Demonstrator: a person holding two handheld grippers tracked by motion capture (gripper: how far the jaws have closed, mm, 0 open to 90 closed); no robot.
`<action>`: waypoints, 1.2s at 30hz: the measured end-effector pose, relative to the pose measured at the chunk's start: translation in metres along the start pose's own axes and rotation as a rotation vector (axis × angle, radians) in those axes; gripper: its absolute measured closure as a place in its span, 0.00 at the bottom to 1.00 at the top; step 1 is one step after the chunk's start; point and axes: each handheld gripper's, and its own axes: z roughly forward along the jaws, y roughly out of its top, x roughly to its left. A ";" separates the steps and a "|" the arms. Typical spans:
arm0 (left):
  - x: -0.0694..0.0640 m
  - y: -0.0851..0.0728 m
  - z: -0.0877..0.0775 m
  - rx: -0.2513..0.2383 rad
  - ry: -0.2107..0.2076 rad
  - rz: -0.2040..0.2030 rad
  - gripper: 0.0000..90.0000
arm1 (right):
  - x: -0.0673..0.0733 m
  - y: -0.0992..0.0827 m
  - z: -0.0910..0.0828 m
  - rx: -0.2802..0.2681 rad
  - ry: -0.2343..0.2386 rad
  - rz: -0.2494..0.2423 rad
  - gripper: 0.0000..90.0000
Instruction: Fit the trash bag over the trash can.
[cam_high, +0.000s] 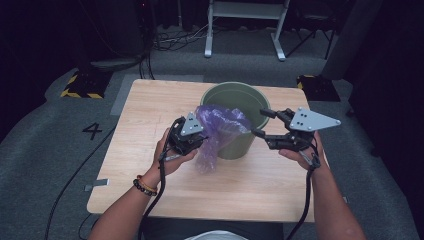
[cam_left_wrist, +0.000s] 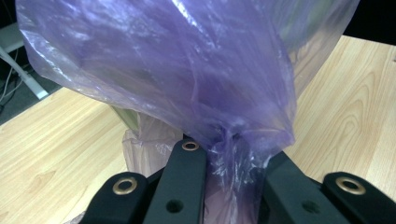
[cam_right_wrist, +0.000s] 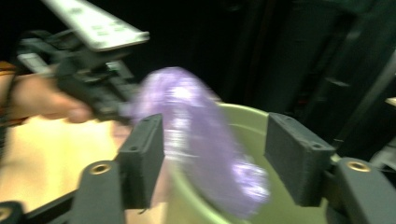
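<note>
High view: left tongs (cam_high: 196, 134) clamp purple bag (cam_high: 220, 127).

Wooden table (cam_high: 150, 115), white frame (cam_high: 245, 25) behind

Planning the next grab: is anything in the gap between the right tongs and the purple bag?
No. In the high view the open right tongs hover over the green bucket's rim, with only the bucket's hollow between them and the purple bag, pinched by the left tongs.
</note>
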 end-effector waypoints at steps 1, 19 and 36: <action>0.000 0.000 0.001 -0.001 -0.005 -0.001 0.99 | 0.003 0.000 0.003 0.008 0.034 -0.003 0.40; -0.005 -0.006 -0.010 -0.097 -0.065 0.057 0.67 | 0.014 -0.013 0.050 0.100 -0.025 -0.035 0.99; -0.005 -0.018 -0.022 -0.072 -0.161 0.108 0.57 | -0.030 -0.023 0.048 0.148 -0.188 0.119 1.00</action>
